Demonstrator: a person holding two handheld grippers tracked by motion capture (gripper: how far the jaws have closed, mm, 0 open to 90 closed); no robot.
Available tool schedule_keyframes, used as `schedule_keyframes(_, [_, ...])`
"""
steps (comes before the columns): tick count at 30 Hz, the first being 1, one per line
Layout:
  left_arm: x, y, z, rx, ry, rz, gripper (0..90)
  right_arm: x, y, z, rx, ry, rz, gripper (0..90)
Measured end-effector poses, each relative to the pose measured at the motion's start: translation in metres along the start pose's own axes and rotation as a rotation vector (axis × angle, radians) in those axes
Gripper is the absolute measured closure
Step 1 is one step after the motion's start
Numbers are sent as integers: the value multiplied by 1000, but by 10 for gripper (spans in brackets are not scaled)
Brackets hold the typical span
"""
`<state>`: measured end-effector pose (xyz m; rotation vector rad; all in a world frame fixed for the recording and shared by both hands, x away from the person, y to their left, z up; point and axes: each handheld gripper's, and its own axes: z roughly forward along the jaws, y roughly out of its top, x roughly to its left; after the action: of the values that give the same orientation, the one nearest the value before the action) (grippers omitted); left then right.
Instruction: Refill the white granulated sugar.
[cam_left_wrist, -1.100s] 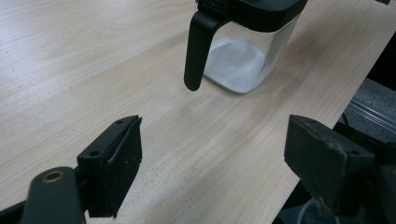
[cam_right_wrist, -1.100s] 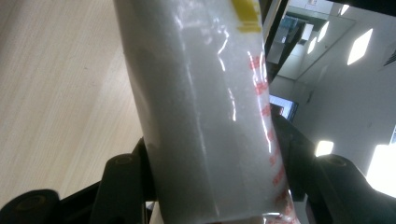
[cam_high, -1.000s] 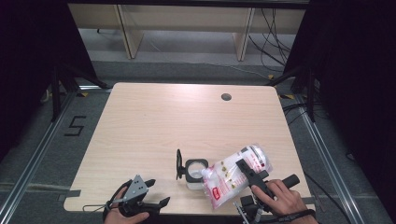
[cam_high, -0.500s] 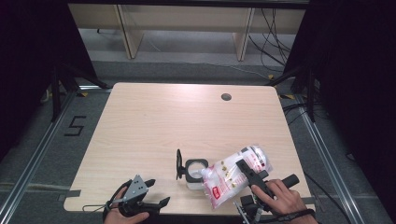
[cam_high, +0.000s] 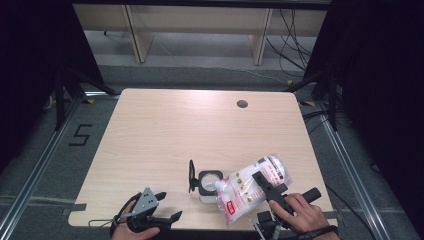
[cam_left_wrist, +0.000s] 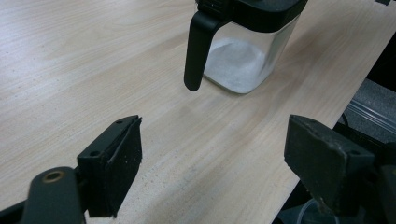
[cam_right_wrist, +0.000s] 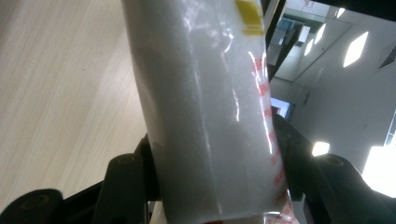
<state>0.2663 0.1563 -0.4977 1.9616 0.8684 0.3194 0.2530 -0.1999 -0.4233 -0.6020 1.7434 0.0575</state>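
A clear plastic bag (cam_high: 252, 187) of white grains with red print hangs tilted over the table's front right, its lower corner at the mouth of a clear square jar (cam_high: 210, 182). The jar's black lid (cam_high: 191, 176) stands flipped up on its left side. My right gripper (cam_high: 266, 186) is shut on the bag; in the right gripper view the bag (cam_right_wrist: 205, 107) sits squeezed between both black jaws of that gripper (cam_right_wrist: 215, 186). My left gripper (cam_high: 170, 206) rests open near the front edge, left of the jar. Its view shows the jar (cam_left_wrist: 247, 60) with white grains at the bottom.
The light wooden table (cam_high: 175, 135) has a round cable hole (cam_high: 242, 104) at the back right. Behind the table are wooden shelf legs and loose cables on the floor. Dark curtains flank both sides.
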Motion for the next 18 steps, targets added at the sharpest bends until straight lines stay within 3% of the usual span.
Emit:
schedule_keyframes(3, [2,1,-1,1,-3,36,186,0,2,-2,1,-1,19,505])
schedule_keyframes(4, [2,1,-1,5,0,35,186,-1,2,-1,-12,-1,1,505])
schedule_keyframes(5, [0,0,-1,4,0,5,186,1,2,0,-5,8,9,505])
schedule_keyframes(6, [0,0,-1,5,0,7,186,1,2,1,-6,16,-1,505])
schedule_keyframes(8, [1,0,0,2,0,7,186,5,1,1,5,24,27,507])
schedule_keyframes(9, [0,0,0,0,-3,4,186,4,0,3,-7,19,8,508])
schedule_keyframes(11, [0,0,0,-1,-1,-1,186,6,-1,2,12,25,39,508])
schedule_keyframes(13, [0,0,0,4,-1,10,186,4,-2,2,4,15,8,508])
schedule_keyframes(16, [0,0,0,0,0,4,186,6,-3,1,18,27,43,508])
schedule_keyframes(18, [0,0,0,0,1,6,186,5,-3,1,15,25,29,508])
